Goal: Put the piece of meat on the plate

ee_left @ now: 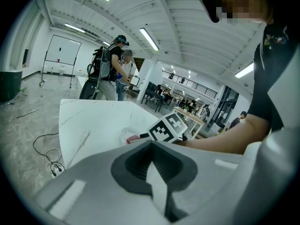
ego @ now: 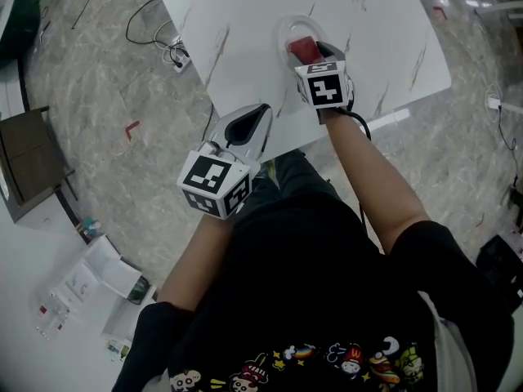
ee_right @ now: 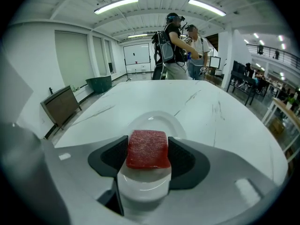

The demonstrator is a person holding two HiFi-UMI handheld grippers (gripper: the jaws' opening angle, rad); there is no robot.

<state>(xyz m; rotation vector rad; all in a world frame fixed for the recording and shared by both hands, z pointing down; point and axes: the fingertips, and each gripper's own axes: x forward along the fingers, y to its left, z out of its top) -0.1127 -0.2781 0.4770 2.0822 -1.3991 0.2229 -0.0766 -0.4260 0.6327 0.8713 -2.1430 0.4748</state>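
Observation:
A red, square-cut piece of meat (ego: 304, 49) (ee_right: 147, 149) sits between the dark pads of my right gripper (ego: 315, 57) (ee_right: 147, 157), which is shut on it. The meat is right over a clear glass plate (ego: 285, 29) (ee_right: 154, 119) on the white marble table (ego: 368, 23); whether it touches the plate I cannot tell. My left gripper (ego: 245, 126) (ee_left: 151, 146) is shut and holds nothing. It hangs over the table's near edge, left of the plate. In the left gripper view the plate (ee_left: 125, 135) shows beside the right gripper's marker cube (ee_left: 168, 128).
Cables and a power strip (ego: 172, 51) lie on the floor left of the table. A brown board (ego: 29, 153) and loose papers (ego: 90, 278) are further left. Two people (ee_right: 180, 46) stand beyond the table's far end, near a green bin (ee_right: 99, 83).

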